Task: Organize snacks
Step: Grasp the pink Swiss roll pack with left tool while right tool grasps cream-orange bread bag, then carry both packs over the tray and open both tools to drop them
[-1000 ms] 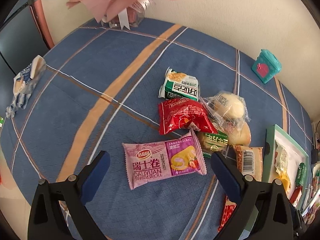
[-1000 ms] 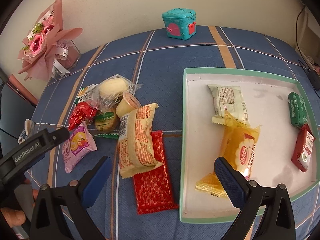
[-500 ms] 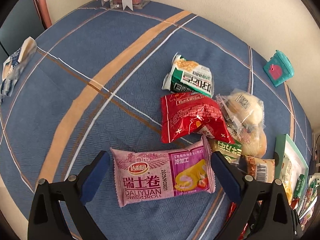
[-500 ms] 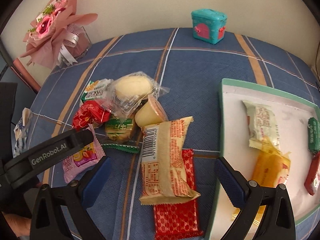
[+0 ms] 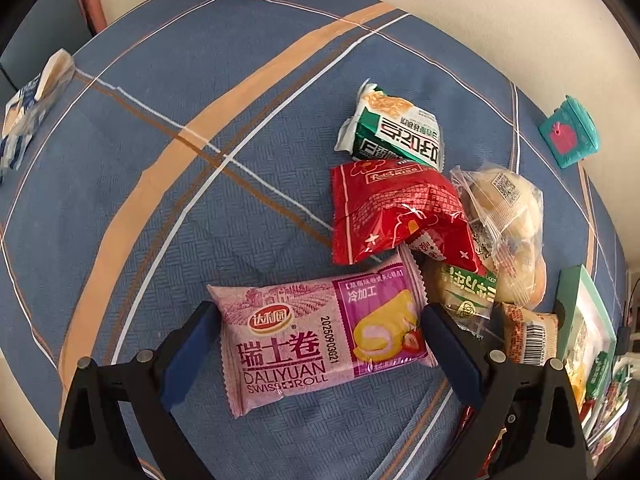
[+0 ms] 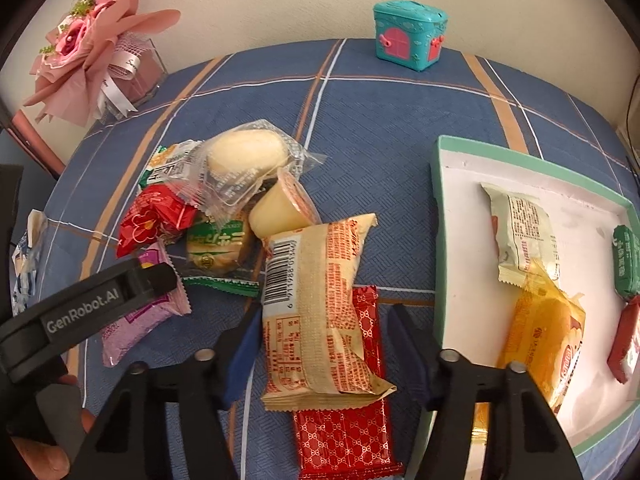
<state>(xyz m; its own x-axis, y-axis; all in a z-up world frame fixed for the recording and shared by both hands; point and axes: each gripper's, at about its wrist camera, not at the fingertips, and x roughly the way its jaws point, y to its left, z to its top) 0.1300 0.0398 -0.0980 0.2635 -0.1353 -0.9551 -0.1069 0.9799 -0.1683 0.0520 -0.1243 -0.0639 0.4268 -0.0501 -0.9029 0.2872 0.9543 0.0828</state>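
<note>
A table (image 6: pixel 400 128) under a blue plaid cloth carries a pile of wrapped snacks and, at the right gripper's 3 o'clock, one green-rimmed white tray (image 6: pixel 438 208).

The relation that matters most: the right gripper (image 6: pixel 320 350) points steeply down over one beige snack pack (image 6: pixel 316 304). The pack's long axis runs from 12 to 6 o'clock, in line with the gripper, so the jaws cross its short width. They have just been closing and now stand half-narrowed with the pack between them. The left pad is at the wrapper's edge and the right pad shows a small gap, so I judge the pack not yet squeezed. It lies on one red patterned packet (image 6: pixel 344 400). The tray, its likely destination, is just beside it.

The left gripper (image 5: pixel 320 344) is spread wide around one pink Swiss roll pack (image 5: pixel 316 340). That pack's long axis runs from 9 to 3 o'clock, across the gap, so the jaws face its two short ends.

Counted in the tray: four packets visible, namely one pale green, one orange, one dark green and one red.

Loose on the cloth at 12 o'clock from the left gripper: one red pouch (image 5: pixel 400 212), one green-and-white pack (image 5: pixel 396 128), one clear-wrapped bun (image 5: pixel 504 208), and one small green-labelled cake. One jelly cup (image 6: pixel 280 212) also lies in the pile.
</note>
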